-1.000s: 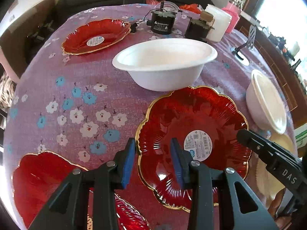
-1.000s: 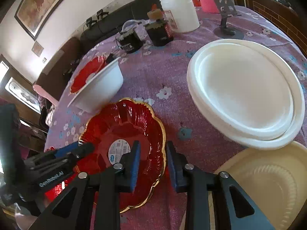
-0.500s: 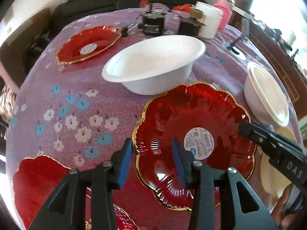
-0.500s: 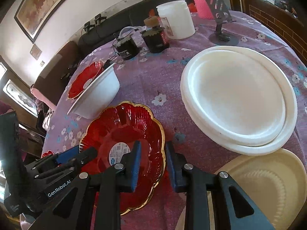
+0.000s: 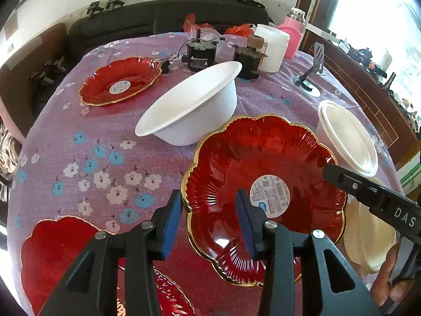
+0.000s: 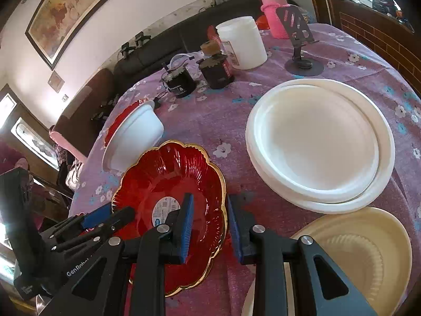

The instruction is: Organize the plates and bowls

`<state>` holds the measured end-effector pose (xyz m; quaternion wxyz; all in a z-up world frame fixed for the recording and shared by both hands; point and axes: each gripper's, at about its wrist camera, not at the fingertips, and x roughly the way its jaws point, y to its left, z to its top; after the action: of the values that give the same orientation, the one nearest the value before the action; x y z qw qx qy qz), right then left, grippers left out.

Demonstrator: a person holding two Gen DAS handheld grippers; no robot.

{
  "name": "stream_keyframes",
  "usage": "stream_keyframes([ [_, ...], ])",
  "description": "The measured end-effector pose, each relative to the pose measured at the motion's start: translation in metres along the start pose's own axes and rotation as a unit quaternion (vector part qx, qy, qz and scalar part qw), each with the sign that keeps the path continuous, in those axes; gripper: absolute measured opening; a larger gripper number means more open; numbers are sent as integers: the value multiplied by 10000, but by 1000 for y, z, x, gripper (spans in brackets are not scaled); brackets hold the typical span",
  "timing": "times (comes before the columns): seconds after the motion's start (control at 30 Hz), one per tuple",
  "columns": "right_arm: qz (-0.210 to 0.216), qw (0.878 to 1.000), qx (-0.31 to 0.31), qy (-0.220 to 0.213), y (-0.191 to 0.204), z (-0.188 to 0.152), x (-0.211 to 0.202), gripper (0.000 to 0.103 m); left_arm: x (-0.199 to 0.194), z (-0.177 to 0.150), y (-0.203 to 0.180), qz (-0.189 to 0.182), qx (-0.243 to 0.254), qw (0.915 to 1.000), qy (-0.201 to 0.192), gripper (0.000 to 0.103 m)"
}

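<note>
A red plate (image 5: 263,163) with a gold scalloped rim and a round label lies on the floral cloth. My left gripper (image 5: 208,218) is open, and the plate's left rim stands in the gap between its blue pads. My right gripper (image 6: 209,226) is open too, astride the same red plate (image 6: 168,181) at the opposite rim, which runs close to the right-hand pad. A white bowl (image 5: 189,110) sits just behind the plate. A second red plate (image 5: 118,84) lies further back, and more red plates (image 5: 60,258) lie under my left gripper.
A stack of white plates (image 6: 318,144) and a cream plate (image 6: 355,250) lie right of my right gripper. A black motor (image 6: 179,84), a dark jar (image 6: 217,75), a white tub (image 6: 242,44), a pink bottle (image 6: 273,13) and a phone stand (image 6: 300,39) crowd the far edge.
Both wrist views have tipped up a little, so more of the far table and the wall shows. The red plate and the bowl lie where they were, and both grippers stay astride the rim.
</note>
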<state>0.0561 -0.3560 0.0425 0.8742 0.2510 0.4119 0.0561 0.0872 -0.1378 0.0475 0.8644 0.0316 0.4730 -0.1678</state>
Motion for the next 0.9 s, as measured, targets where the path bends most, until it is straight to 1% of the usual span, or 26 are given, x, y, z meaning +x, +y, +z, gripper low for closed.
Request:
stream_keyframes([
  [0.27, 133, 9998, -10, -160, 2, 1, -10, 28, -11, -1, 0, -40, 6, 9998, -199, 39],
  [0.5, 241, 9994, 28, -233, 0, 2, -16, 28, -19, -3, 4, -177, -29, 9995, -272, 39],
  [0.73, 431, 9981, 4, -430, 3, 1, -34, 28, -24, -4, 2, -242, -38, 9993, -277, 39],
  [0.9, 484, 9970, 47, -599, -2, 0, -50, 28, -21, -4, -9, -434, 55, 9988, -203, 39],
])
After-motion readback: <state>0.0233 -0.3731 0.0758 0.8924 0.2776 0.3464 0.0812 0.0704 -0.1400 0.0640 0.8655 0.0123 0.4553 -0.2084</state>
